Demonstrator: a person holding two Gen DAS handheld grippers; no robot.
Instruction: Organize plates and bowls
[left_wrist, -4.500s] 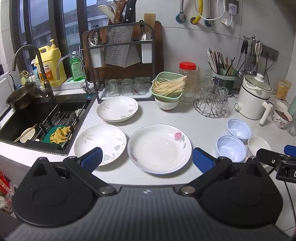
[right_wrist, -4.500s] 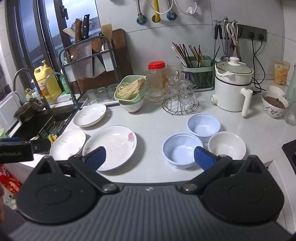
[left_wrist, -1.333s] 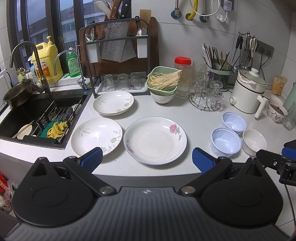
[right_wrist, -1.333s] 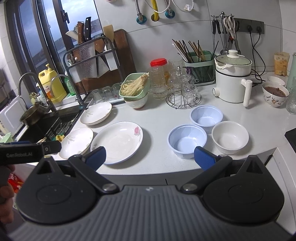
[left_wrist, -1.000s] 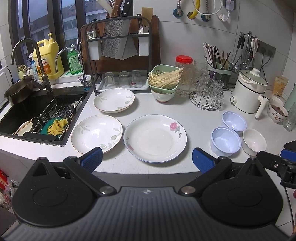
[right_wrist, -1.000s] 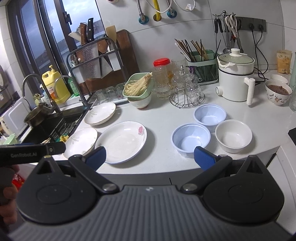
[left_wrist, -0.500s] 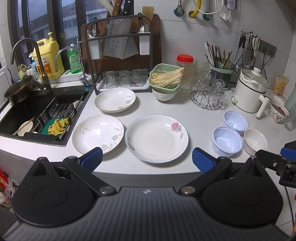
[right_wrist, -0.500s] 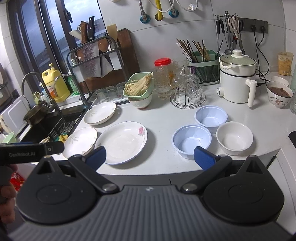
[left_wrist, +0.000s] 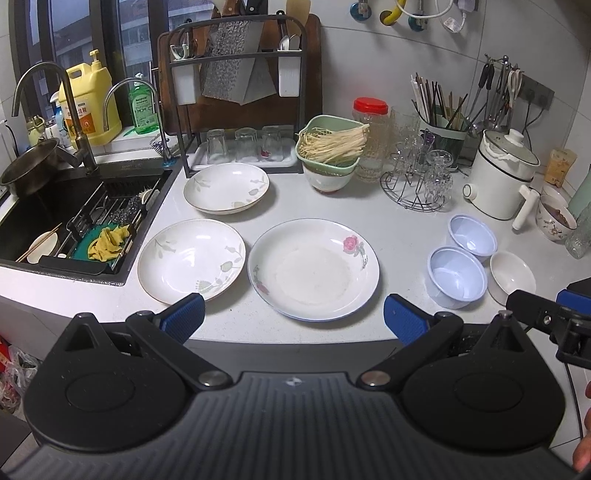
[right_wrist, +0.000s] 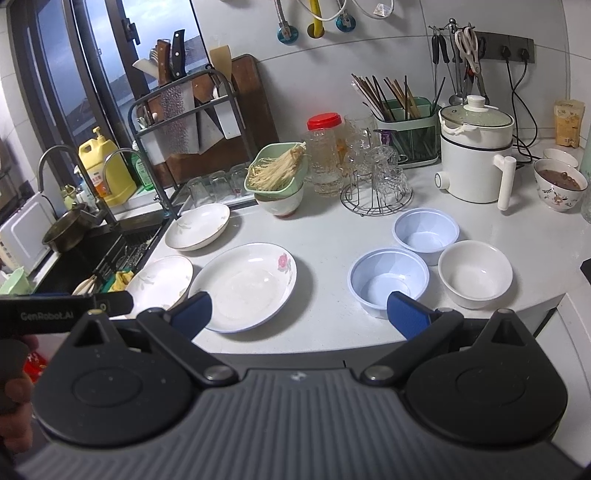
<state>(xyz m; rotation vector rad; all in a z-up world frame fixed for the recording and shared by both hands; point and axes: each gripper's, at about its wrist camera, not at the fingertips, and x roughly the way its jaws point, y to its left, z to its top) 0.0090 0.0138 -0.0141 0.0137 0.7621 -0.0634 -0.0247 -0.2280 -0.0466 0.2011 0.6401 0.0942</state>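
Three white plates lie on the counter: a large rose-patterned plate, a leaf-patterned plate left of it, and a deeper leaf-patterned plate behind. Two pale blue bowls and a white bowl sit at the right. My left gripper is open and empty, at the counter's front edge before the plates. My right gripper is open and empty, before the near blue bowl.
A sink with a rack and yellow cloth is at the left. At the back stand a knife rack, a green basket of noodles, a glass stand, a white electric pot and a filled patterned bowl.
Both grippers have drifted slightly; the views shift a little. Nothing on the counter has moved, and both grippers stay open and empty.
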